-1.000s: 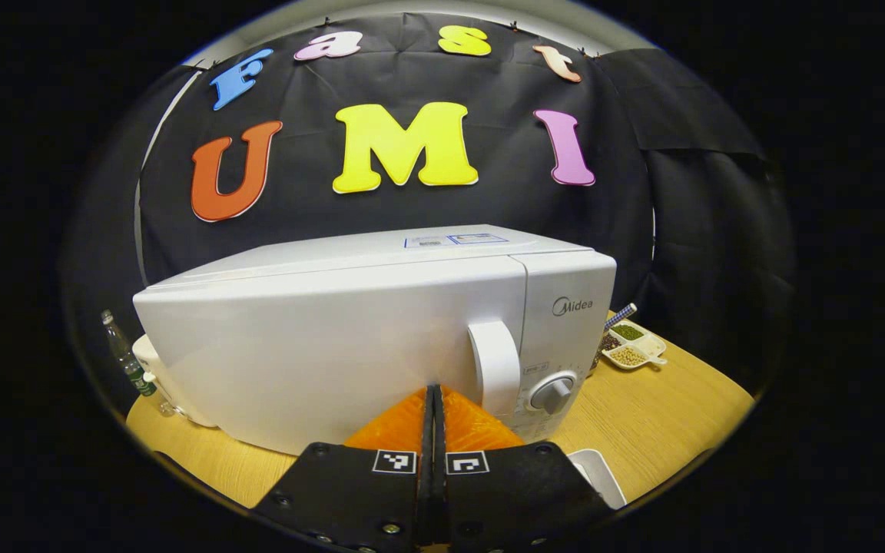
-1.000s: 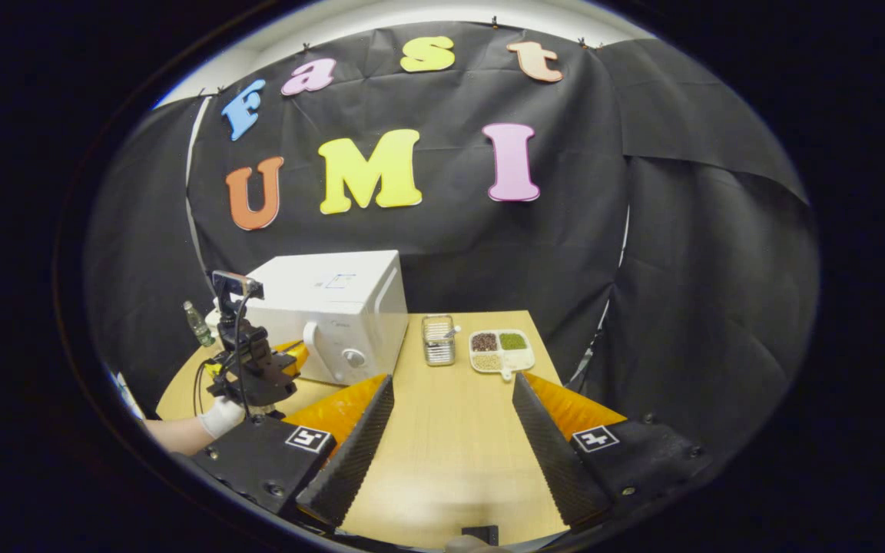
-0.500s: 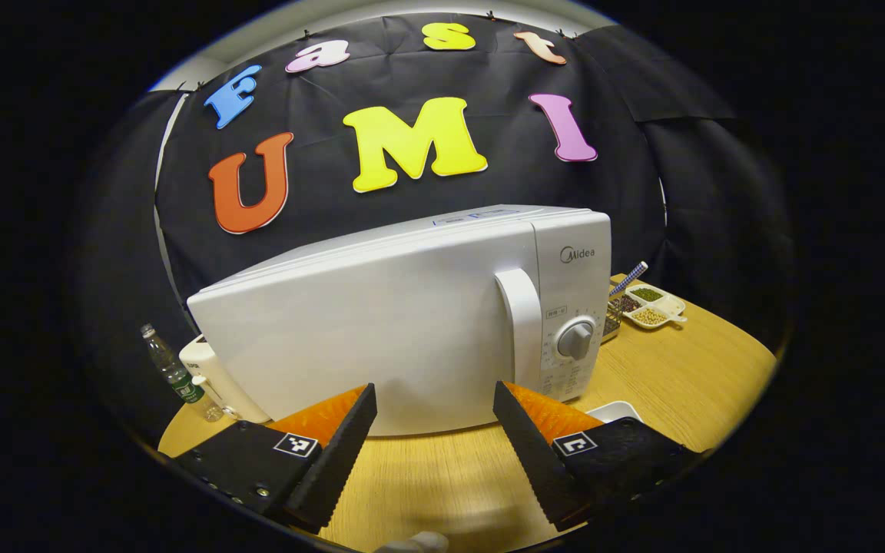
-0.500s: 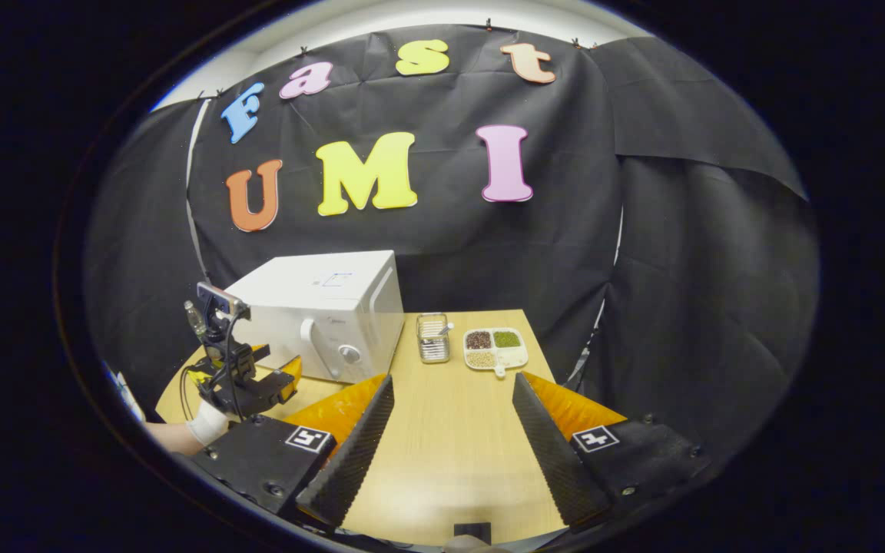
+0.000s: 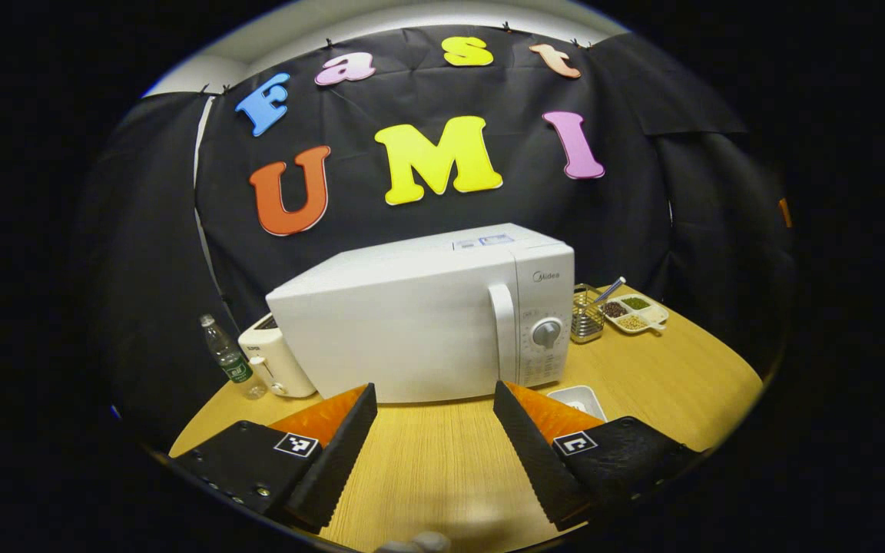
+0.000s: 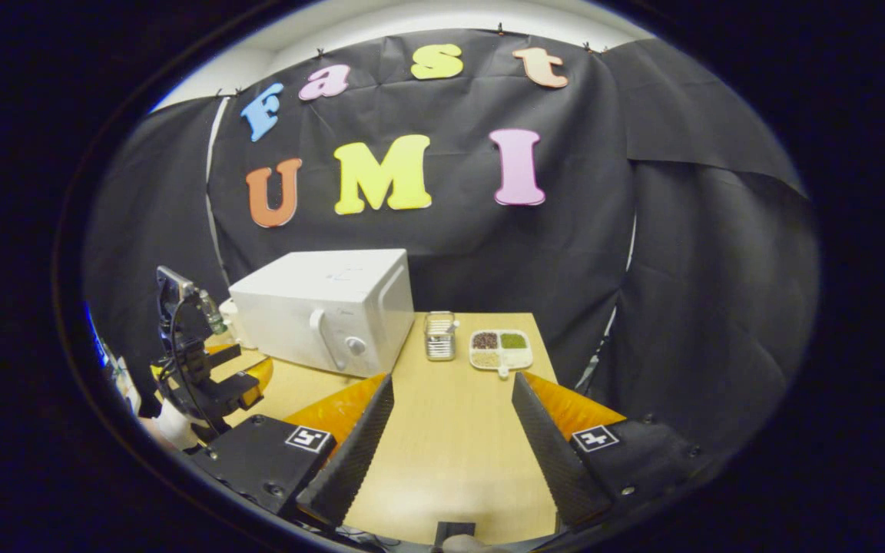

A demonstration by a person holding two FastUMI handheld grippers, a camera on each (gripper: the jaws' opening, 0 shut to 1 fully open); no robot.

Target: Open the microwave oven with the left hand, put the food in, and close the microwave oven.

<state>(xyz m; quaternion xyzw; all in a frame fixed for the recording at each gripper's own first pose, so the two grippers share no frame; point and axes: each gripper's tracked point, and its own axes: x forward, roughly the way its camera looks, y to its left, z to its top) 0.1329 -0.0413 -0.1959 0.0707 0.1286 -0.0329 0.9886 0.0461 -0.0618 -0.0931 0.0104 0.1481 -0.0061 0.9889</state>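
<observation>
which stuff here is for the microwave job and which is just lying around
For the job: microwave, its door handle, small white dish, left tongs.

Lying about: toaster, water bottle, metal basket, divided tray of beans.

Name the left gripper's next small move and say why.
Probably advance the left gripper toward the white microwave oven's vertical handle: the door is shut, the gripper is open and short of it, and a small white dish sits outside.
</observation>
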